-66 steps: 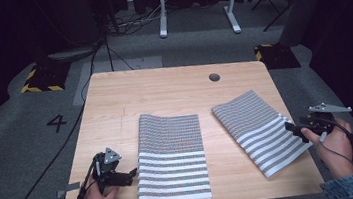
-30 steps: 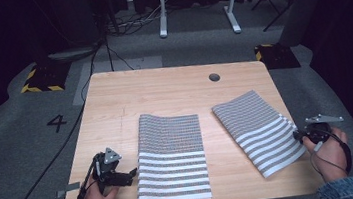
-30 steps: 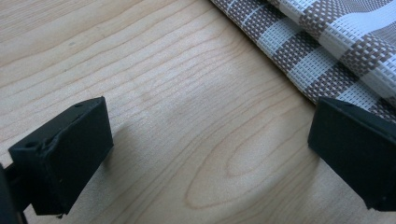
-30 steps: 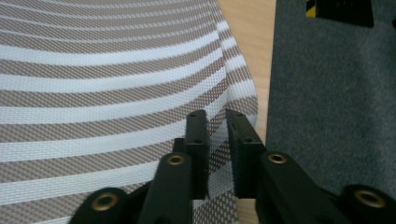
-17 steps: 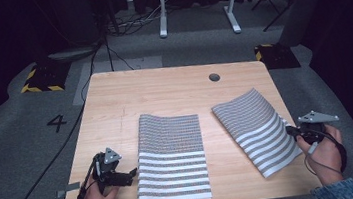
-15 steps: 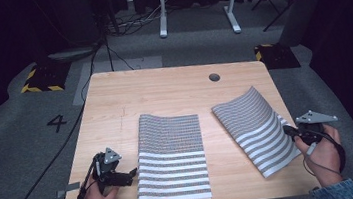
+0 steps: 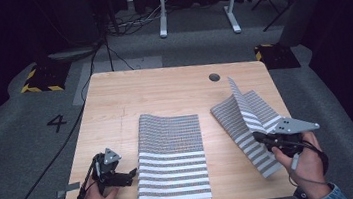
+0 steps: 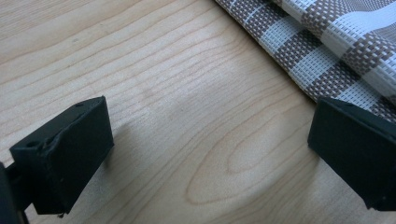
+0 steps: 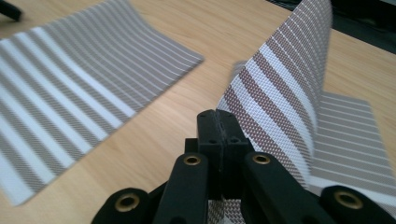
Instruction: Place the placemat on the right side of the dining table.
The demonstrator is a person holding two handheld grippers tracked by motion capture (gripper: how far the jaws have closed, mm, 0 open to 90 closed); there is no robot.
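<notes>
Right-hand grey-and-white striped woven placemat (image 7: 246, 114) on the light wooden table (image 7: 163, 91), right of the cable hole (image 7: 214, 77), long axis running diagonally from that hole toward the near right edge; its inner edge lifted and curled upright. Pinched there by the right gripper (image 7: 262, 136), jaws pressed together on the weave. Second striped woven placemat (image 7: 172, 155) flat, below and left of the hole, long axis toward the person. Left gripper (image 7: 127, 174) just beside its near left edge, jaws spread, resting on bare wood.
</notes>
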